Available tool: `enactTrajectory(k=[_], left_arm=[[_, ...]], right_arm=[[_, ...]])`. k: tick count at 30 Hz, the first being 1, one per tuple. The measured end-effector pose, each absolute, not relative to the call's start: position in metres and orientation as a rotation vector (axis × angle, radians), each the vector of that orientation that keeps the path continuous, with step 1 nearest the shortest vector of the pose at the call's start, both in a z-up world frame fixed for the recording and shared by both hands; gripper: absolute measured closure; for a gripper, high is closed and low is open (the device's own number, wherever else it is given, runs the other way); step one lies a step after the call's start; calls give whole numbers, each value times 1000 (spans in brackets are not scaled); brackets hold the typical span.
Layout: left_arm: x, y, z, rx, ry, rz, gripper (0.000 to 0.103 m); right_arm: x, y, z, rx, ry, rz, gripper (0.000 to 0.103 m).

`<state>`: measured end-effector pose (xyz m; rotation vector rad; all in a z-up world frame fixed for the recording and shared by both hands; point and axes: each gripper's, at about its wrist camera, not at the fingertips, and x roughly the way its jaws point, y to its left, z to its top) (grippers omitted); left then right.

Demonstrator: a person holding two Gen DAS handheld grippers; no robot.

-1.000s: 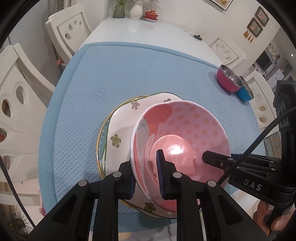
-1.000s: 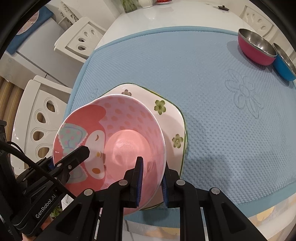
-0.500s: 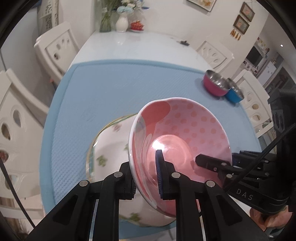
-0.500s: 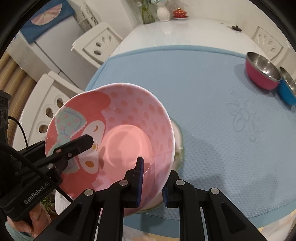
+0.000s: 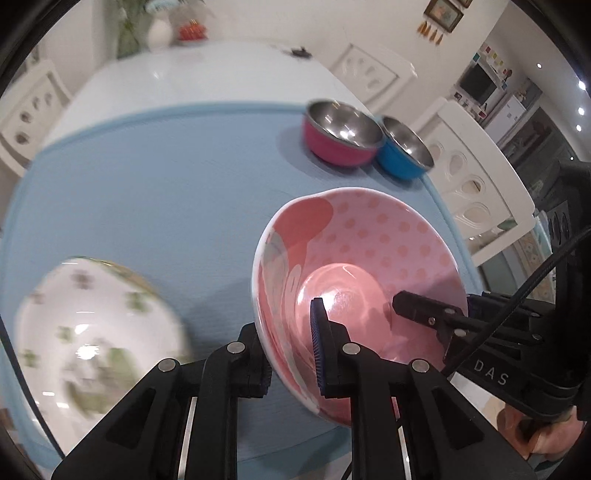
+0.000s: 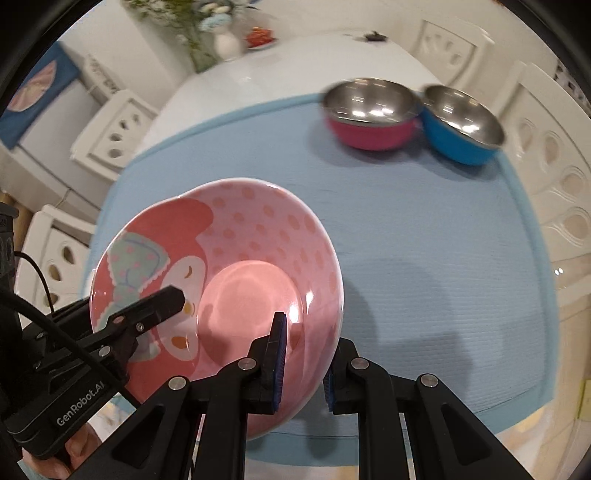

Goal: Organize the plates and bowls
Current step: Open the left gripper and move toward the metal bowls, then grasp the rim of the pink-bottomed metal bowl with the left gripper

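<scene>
A pink cartoon-print bowl hangs in the air above the blue mat, held by both grippers. My left gripper is shut on its left rim. My right gripper is shut on its right rim. Each gripper shows in the other's view, the right one and the left one. A white plate with green flowers lies on the mat at lower left, blurred. A pink steel bowl and a blue steel bowl stand side by side at the mat's far right.
The mat covers the near part of a white table. White chairs stand around it. A vase with flowers and a small red item stand at the far end.
Both grippers have lifted the pink bowl off the flowered plate and carried it right and forward, toward the steel bowls. The plate stays on the mat, now at the left.
</scene>
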<state>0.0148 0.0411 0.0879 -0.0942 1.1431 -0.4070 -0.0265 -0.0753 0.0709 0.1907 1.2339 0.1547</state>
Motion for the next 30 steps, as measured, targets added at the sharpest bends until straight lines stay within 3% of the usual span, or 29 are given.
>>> enactTrajectory(k=[7, 16, 19, 23, 25, 28, 30], left_arm=[[25, -15, 61, -32, 1183, -391, 89], [45, -1, 70, -119, 1192, -318, 87], [48, 15, 88, -117, 1177, -303, 76], [68, 30, 113, -118, 1142, -300, 74], [85, 30, 121, -116, 1131, -312, 61], [122, 24, 131, -134, 1106, -340, 34], [149, 14, 130, -127, 1103, -350, 34]], right_arm=[[-7, -135, 38, 277, 1303, 121, 87], [-2, -164, 28, 324, 1378, 163, 87], [-1, -184, 32, 407, 1399, 194, 84], [17, -218, 50, 575, 1350, 181, 76], [33, -225, 61, 616, 1309, 185, 72], [61, -226, 74, 669, 1239, 176, 47], [76, -223, 77, 694, 1207, 163, 46]])
